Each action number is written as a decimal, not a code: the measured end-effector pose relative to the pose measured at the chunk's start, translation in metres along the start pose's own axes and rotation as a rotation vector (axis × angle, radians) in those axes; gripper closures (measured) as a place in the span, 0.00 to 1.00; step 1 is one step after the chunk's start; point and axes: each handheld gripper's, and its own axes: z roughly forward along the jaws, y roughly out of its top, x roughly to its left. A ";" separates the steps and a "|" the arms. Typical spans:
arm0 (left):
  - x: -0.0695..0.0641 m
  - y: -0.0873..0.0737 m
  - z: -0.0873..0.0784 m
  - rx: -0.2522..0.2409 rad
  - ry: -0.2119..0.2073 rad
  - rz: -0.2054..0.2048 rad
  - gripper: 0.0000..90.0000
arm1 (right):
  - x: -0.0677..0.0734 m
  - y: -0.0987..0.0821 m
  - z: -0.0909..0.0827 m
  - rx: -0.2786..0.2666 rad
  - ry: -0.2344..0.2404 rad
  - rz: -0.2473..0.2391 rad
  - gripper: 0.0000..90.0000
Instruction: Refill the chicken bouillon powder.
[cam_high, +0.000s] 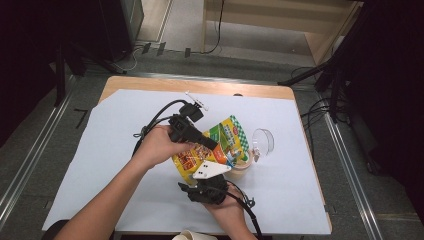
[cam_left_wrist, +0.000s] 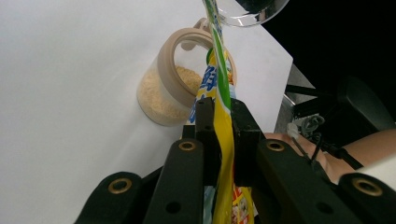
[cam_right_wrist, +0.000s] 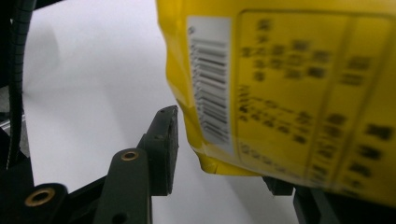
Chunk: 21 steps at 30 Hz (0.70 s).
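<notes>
Spill risk: the bag's mouth sits off-centre over the jar

Your left tongs (cam_left_wrist: 223, 114) are clamped on the yellow bag (cam_high: 212, 145), tilted above the open jar (cam_left_wrist: 177, 84) of powder on the tabletop (cam_high: 310, 200). Your right tongs (cam_right_wrist: 224, 149) stand half-spread around the bag's bottom corner, the one pad you can see just clear of it. If that corner slips, you'll likely pour onto the tabletop or nudge the jar over.

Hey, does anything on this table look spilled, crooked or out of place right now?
No spill shows. The yellow bag hangs tilted over the open jar of powder, pinched edge-on in the left tongs. The jar's clear lid lies apart on the table.
</notes>
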 end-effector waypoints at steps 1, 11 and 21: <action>0.001 -0.001 0.000 -0.003 -0.004 0.002 0.95 | 0.000 -0.001 0.001 0.005 0.001 0.004 0.61; 0.006 -0.014 -0.008 -0.015 -0.023 0.012 0.98 | -0.002 -0.004 0.005 0.030 0.002 -0.012 0.58; 0.018 -0.029 -0.017 -0.043 -0.051 -0.006 0.99 | 0.000 -0.005 0.007 0.046 -0.013 -0.045 0.56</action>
